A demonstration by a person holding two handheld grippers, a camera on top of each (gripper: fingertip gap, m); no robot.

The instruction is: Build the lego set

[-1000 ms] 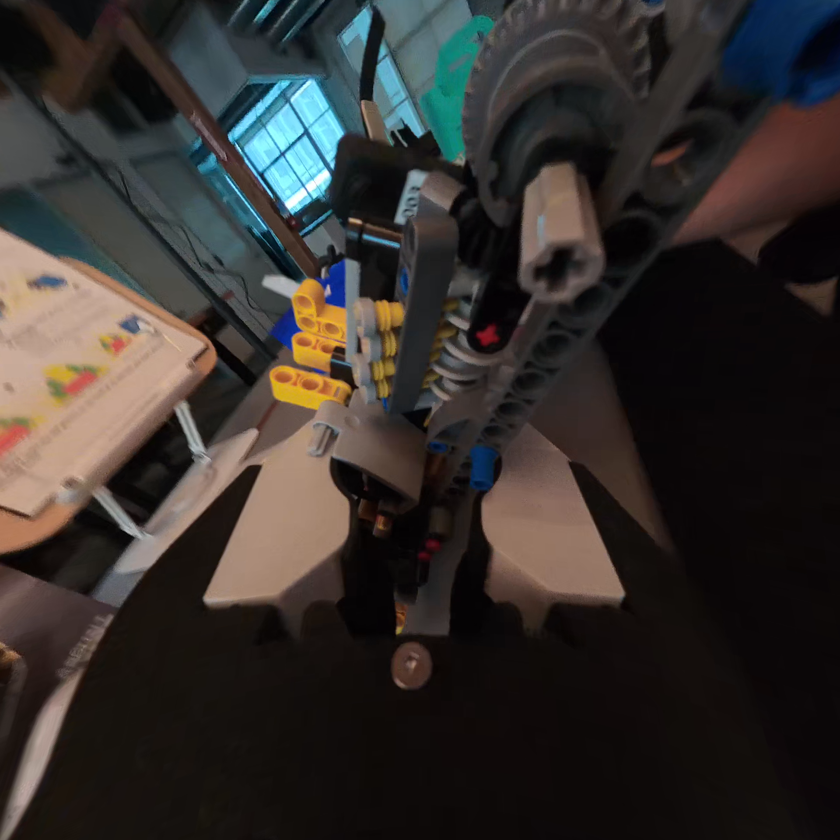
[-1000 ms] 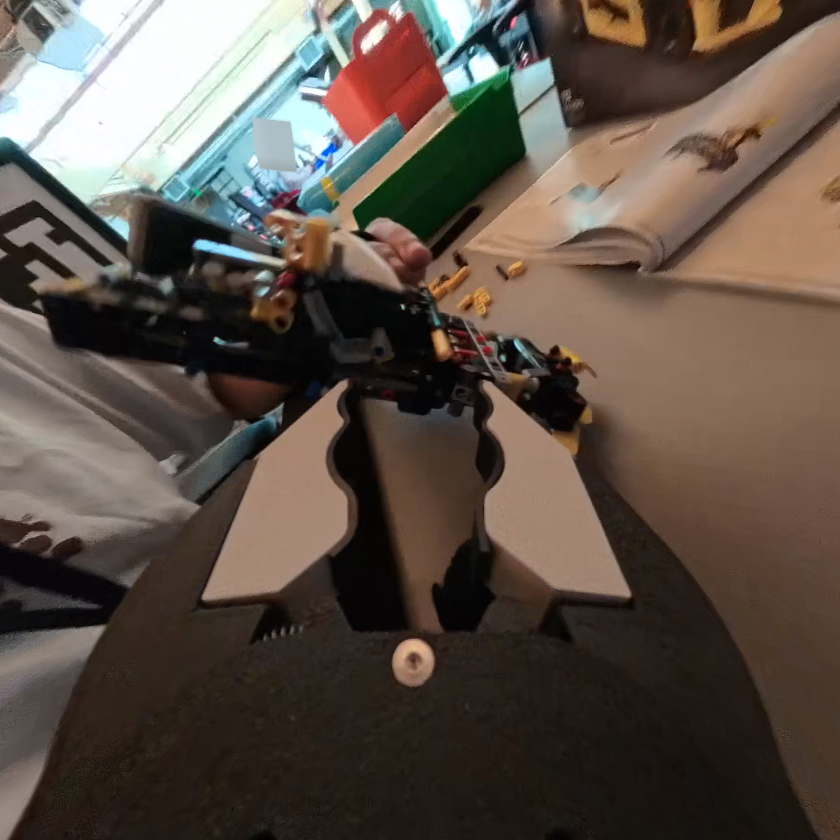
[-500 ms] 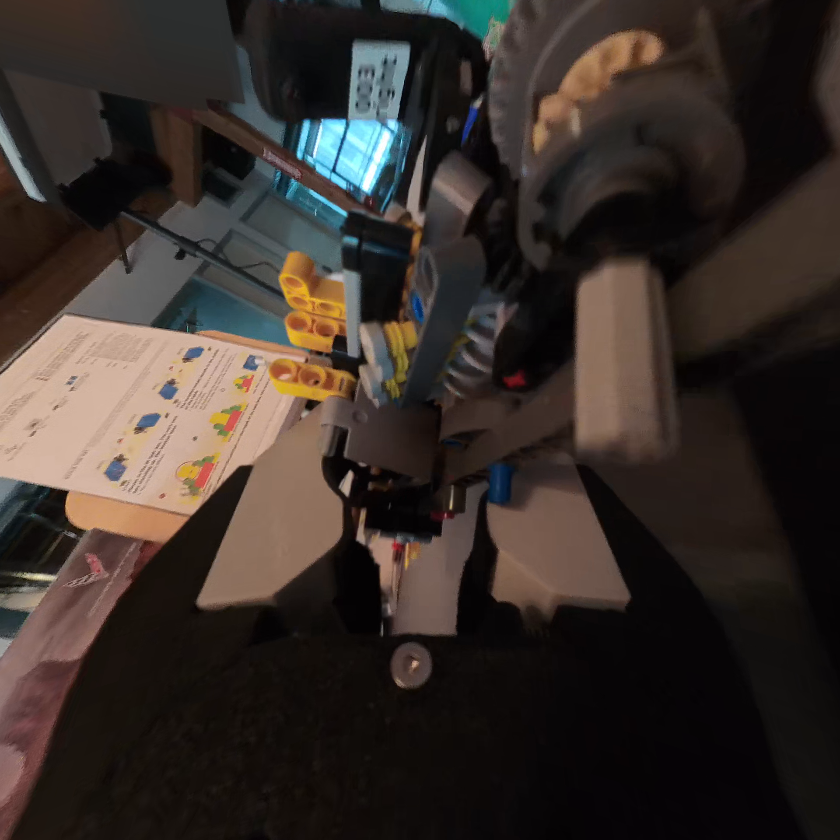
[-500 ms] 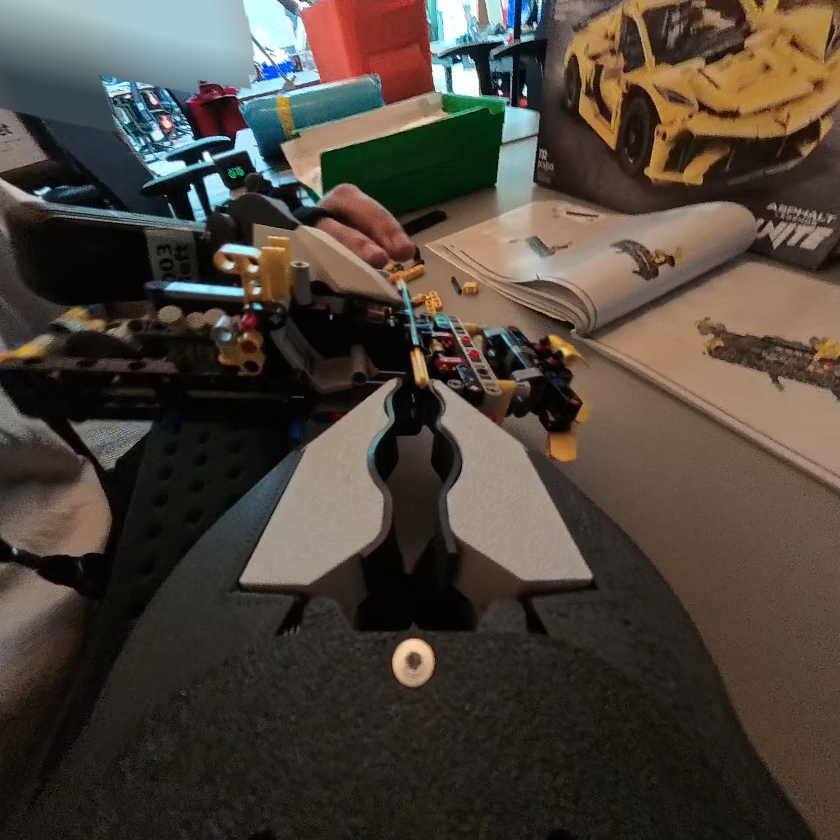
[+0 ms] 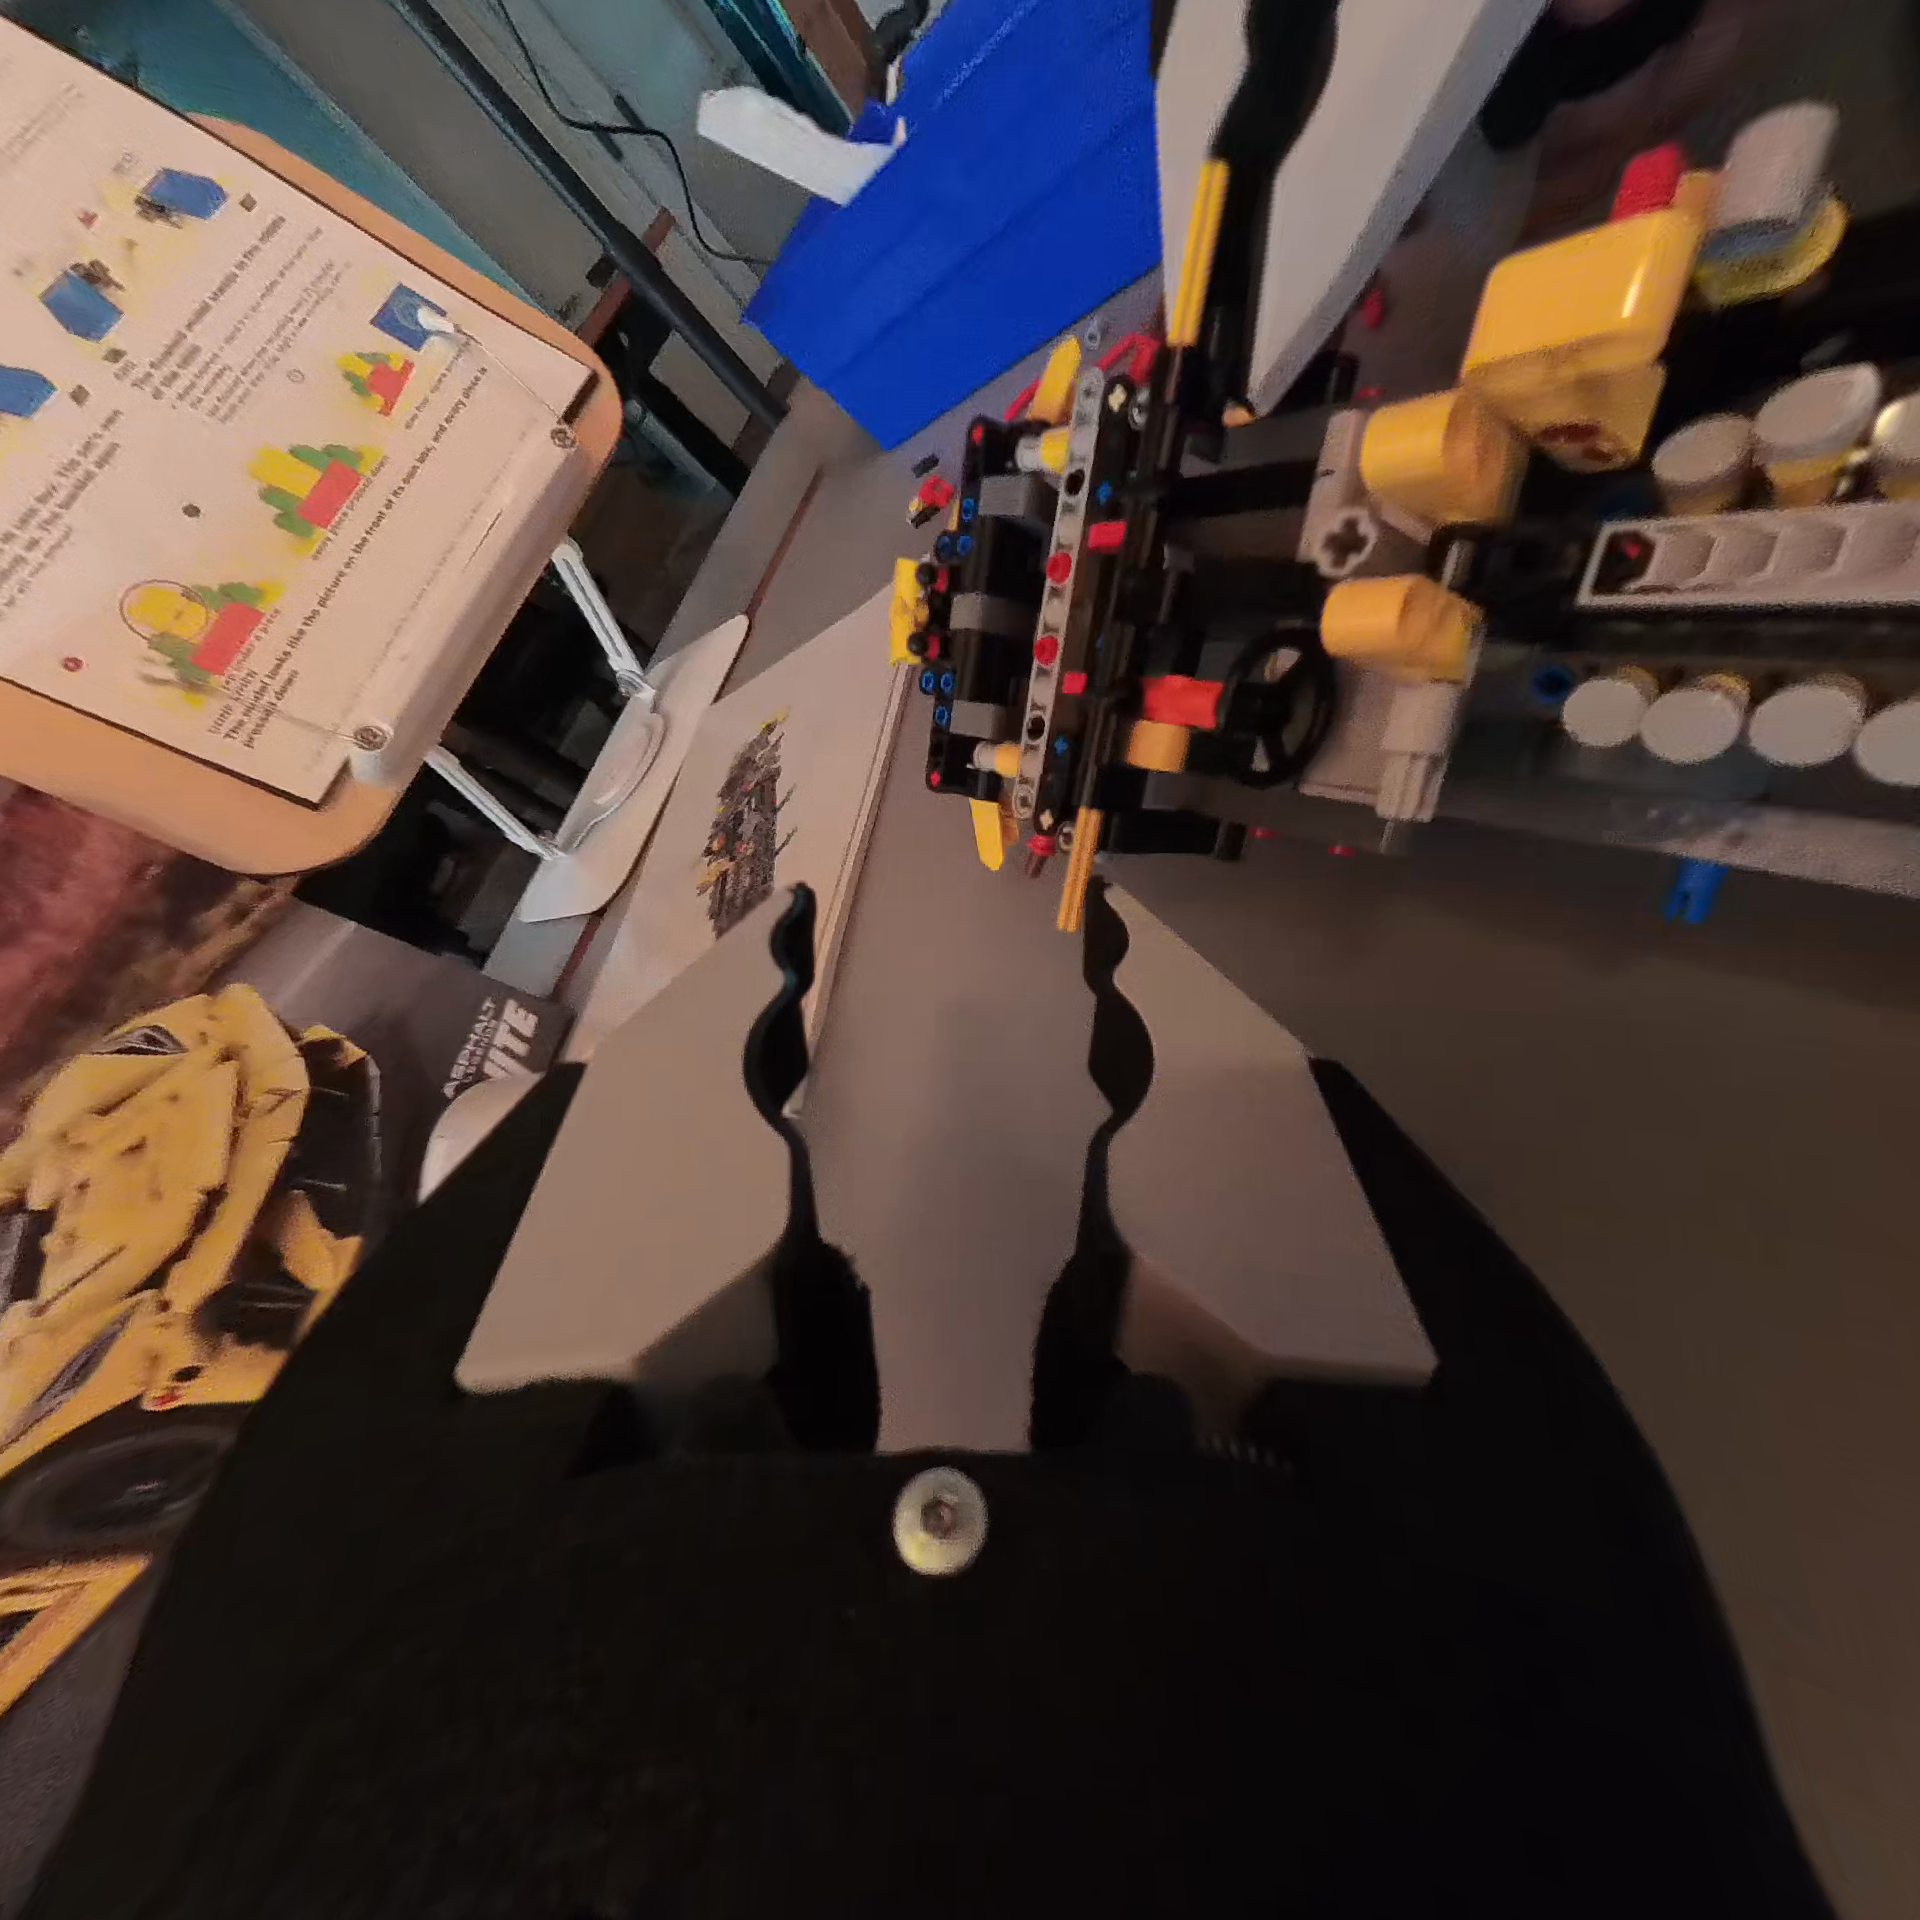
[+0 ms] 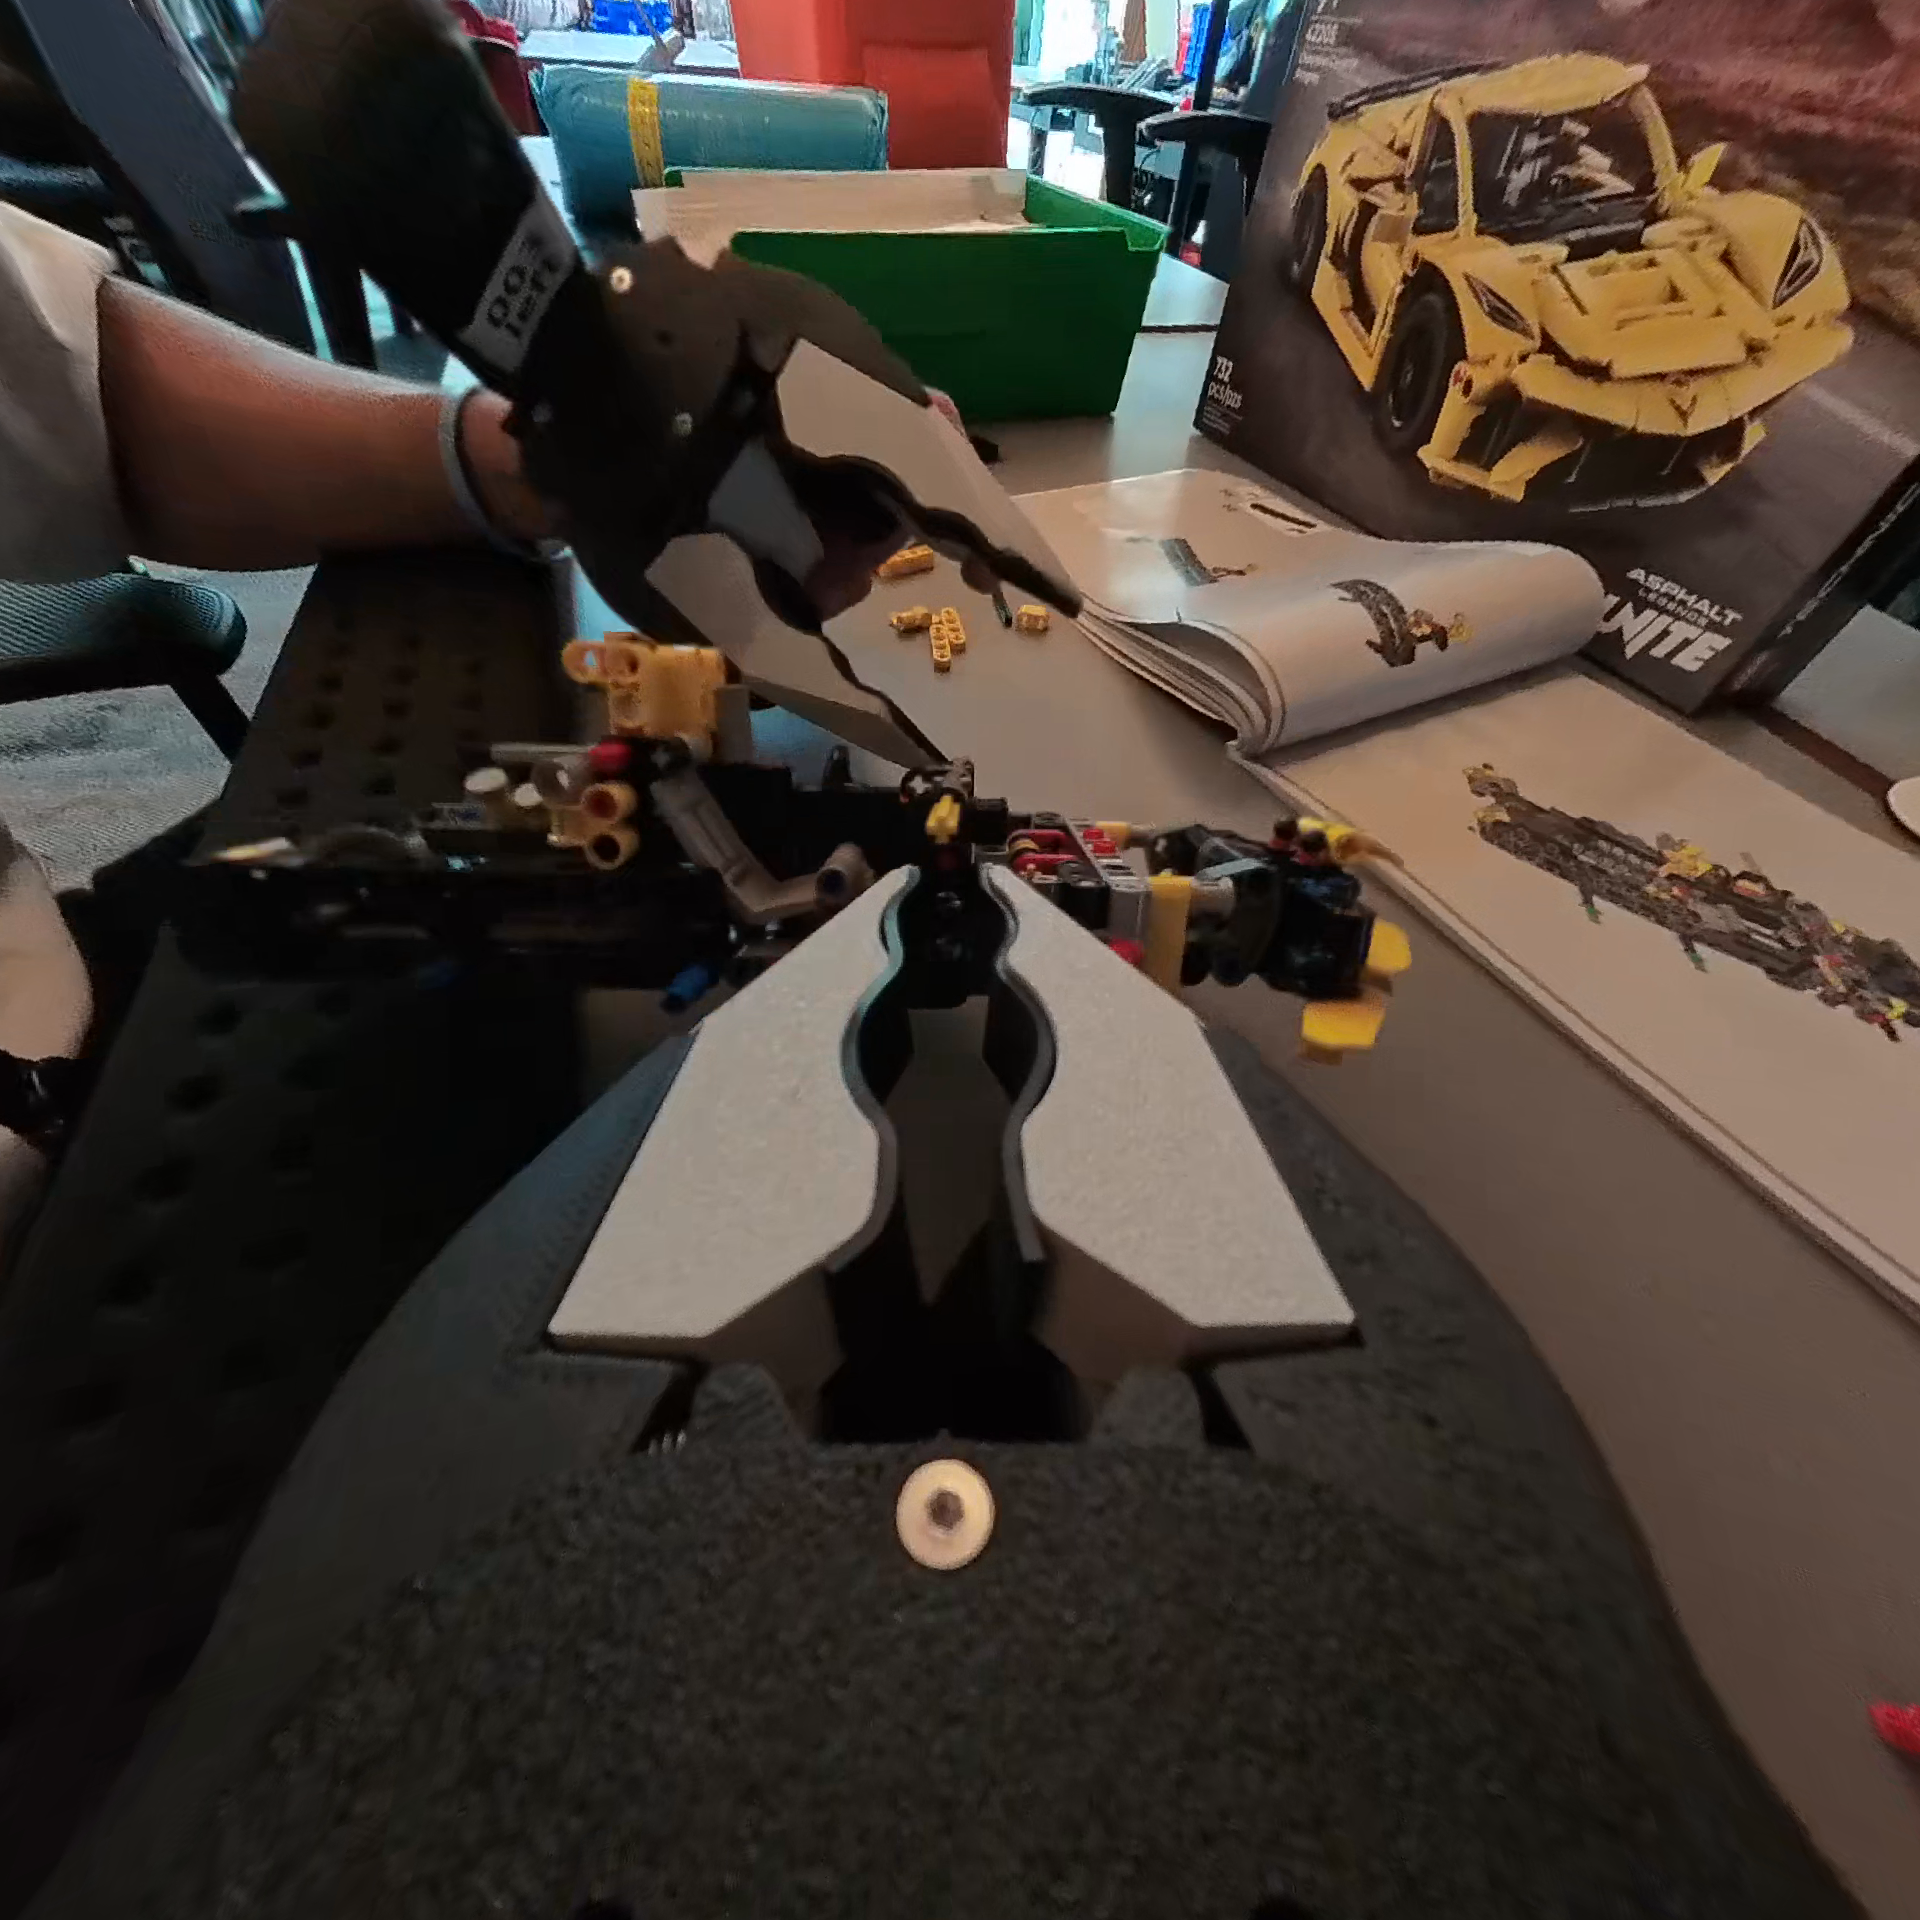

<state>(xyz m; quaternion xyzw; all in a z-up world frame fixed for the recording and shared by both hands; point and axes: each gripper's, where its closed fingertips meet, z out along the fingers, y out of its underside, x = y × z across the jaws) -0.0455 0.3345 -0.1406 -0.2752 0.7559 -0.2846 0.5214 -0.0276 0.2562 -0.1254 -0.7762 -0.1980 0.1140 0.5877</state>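
1. Right gripper (image 6: pixel 943 883) clenched on the lego chassis (image 6: pixel 790 883), pinching its black middle; chassis held just above the table (image 6: pixel 1455 1195) near its left edge.
2. Left gripper (image 5: pixel 940 914) released, jaws wide, empty, just beside the chassis.
3. Set box (image 6: pixel 1579 312) and open instruction booklet (image 6: pixel 1351 644) carry print; yellow car pictured.
4. Only the left wrist view shows the blue bin (image 5: pixel 966 239) and clipboard sheet (image 5: pixel 239 416); only the right wrist view shows the green bin (image 6: pixel 966 301).

The lego chassis (image 5: pixel 1195 644) runs off the right edge, its yellow pieces (image 5: pixel 1558 312) blurred
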